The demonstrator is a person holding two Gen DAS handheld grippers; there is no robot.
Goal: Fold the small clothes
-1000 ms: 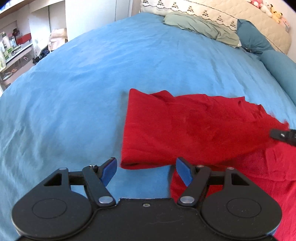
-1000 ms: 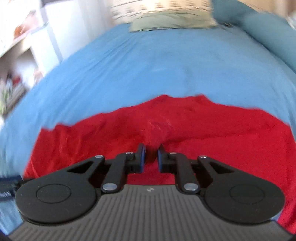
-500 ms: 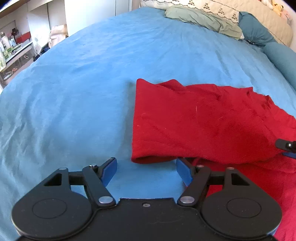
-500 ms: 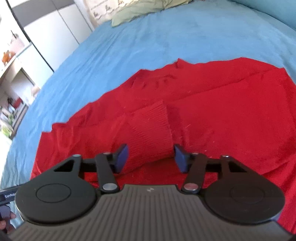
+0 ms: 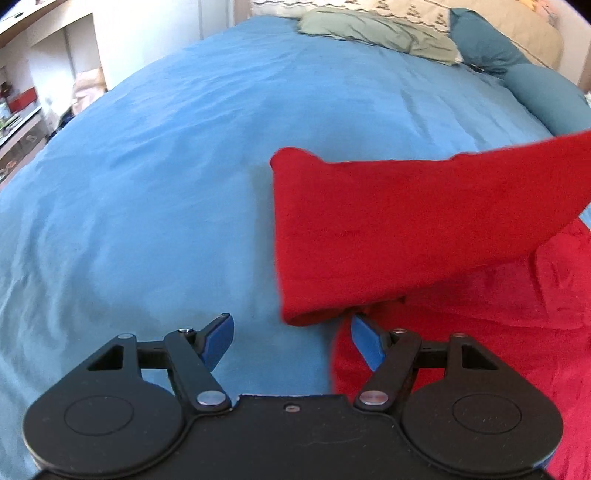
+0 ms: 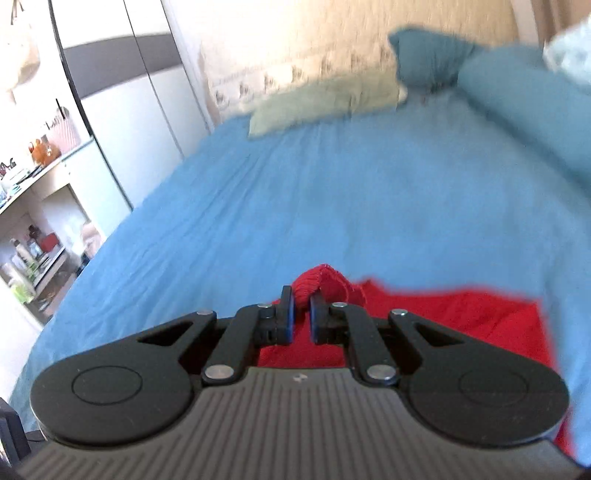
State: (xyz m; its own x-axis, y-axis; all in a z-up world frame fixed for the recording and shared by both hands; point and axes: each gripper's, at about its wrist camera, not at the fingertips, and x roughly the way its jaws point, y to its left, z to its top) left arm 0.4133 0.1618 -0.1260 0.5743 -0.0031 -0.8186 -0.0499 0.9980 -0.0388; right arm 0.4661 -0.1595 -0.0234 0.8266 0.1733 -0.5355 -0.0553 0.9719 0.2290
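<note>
A red knit sweater (image 5: 461, 295) lies on the blue bedspread (image 5: 166, 184). One sleeve (image 5: 388, 221) stretches taut from right to left and lifts off the bed towards the right. My left gripper (image 5: 291, 338) is open and empty, just in front of the sleeve's lower left corner. My right gripper (image 6: 301, 312) is shut on the sleeve's red ribbed cuff (image 6: 323, 284) and holds it raised above the sweater's body (image 6: 443, 325).
A grey-green pillow (image 5: 376, 27), a beige patterned pillow (image 5: 498, 22) and teal pillows (image 5: 546, 96) lie at the head of the bed. Shelves (image 6: 33, 229) with small items and a wardrobe (image 6: 129, 110) stand off the bed's left side.
My right gripper has closed on the sleeve cuff and lifted it, tilting upward. The sleeve has pulled taut and risen on the right. My left gripper has stayed open near the sleeve corner.
</note>
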